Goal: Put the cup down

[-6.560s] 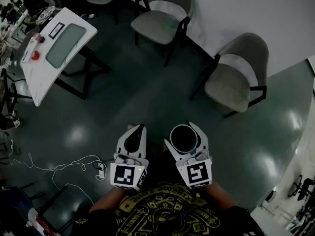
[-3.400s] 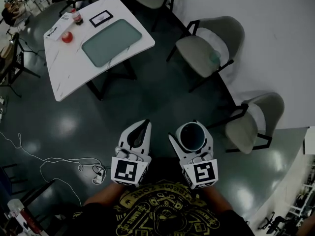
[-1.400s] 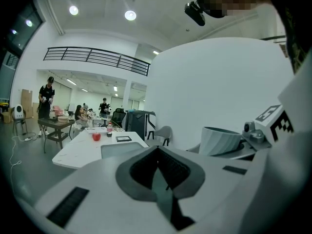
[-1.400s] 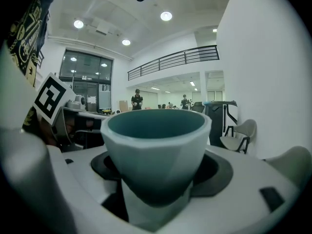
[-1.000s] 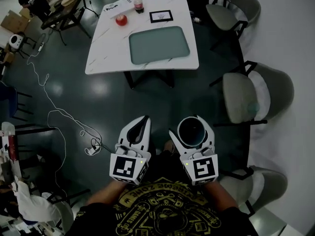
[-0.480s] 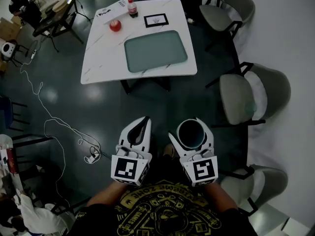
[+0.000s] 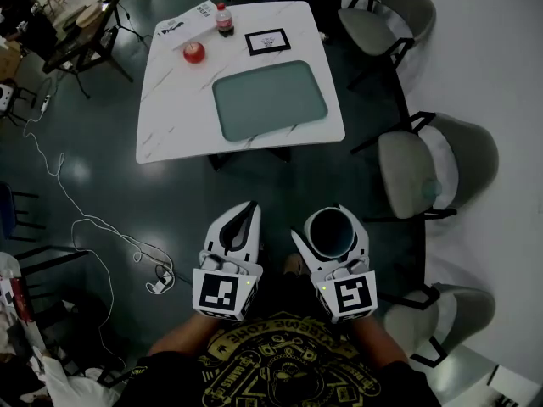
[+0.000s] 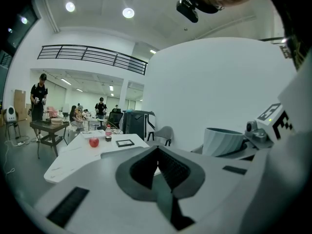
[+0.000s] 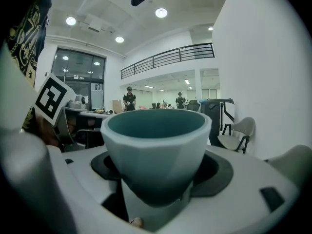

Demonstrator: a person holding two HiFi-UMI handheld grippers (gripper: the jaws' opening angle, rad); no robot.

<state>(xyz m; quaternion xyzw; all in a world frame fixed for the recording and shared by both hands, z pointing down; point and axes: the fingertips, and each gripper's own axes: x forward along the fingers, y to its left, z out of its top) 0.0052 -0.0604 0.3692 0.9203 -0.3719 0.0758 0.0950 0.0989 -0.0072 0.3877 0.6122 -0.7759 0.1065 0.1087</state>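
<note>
Noted: cup [image 9: 156, 145] clamped upright in right gripper [image 7: 329, 229], over floor, well short of table [image 7: 170, 117]. Left gripper [image 7: 240, 227] jaws together, empty. Recommend keeping level, lowering onto tabletop, perhaps tray [image 7: 269, 100], seating before unclamping.

Dark floor [image 7: 280, 189] lies open ahead of me up to the desk [image 7: 170, 117]. Chairs [image 7: 424, 164] hem my right, and a cable [image 7: 158, 280] trails on my left.
</note>
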